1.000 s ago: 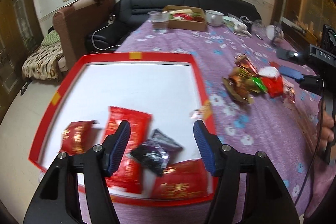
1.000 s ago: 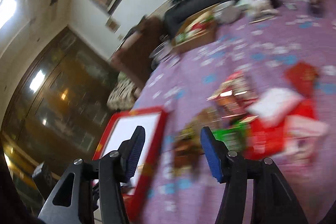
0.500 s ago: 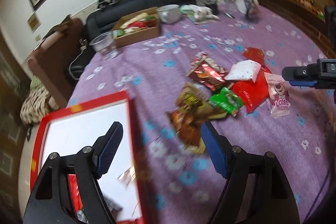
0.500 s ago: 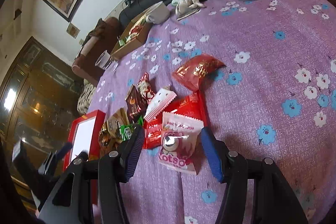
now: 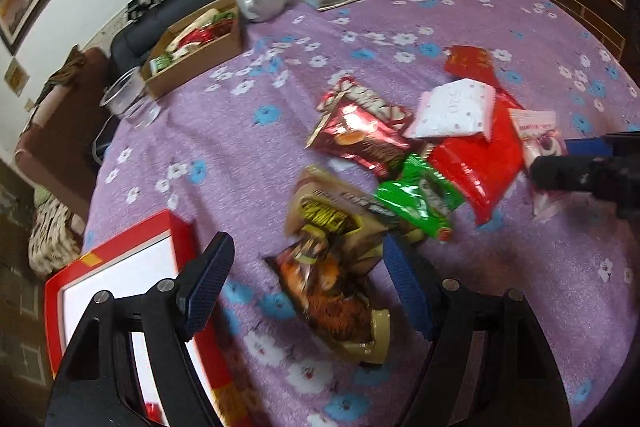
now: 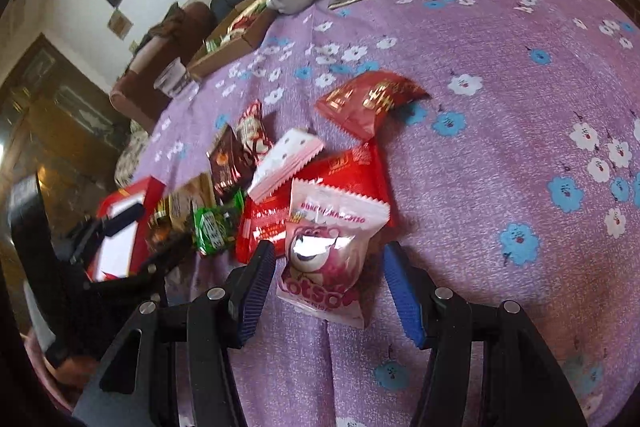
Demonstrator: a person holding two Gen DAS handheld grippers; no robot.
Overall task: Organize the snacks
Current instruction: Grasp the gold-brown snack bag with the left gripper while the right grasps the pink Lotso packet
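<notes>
Right wrist view, pink snack packet (image 6: pixel 324 259) between open right tongs (image 6: pixel 326 291), left tongs (image 5: pixel 306 291) open

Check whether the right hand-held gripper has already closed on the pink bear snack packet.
No, the right hand-held gripper stands open, its pads on either side of the pink bear snack packet, which lies on the purple tablecloth.
</notes>
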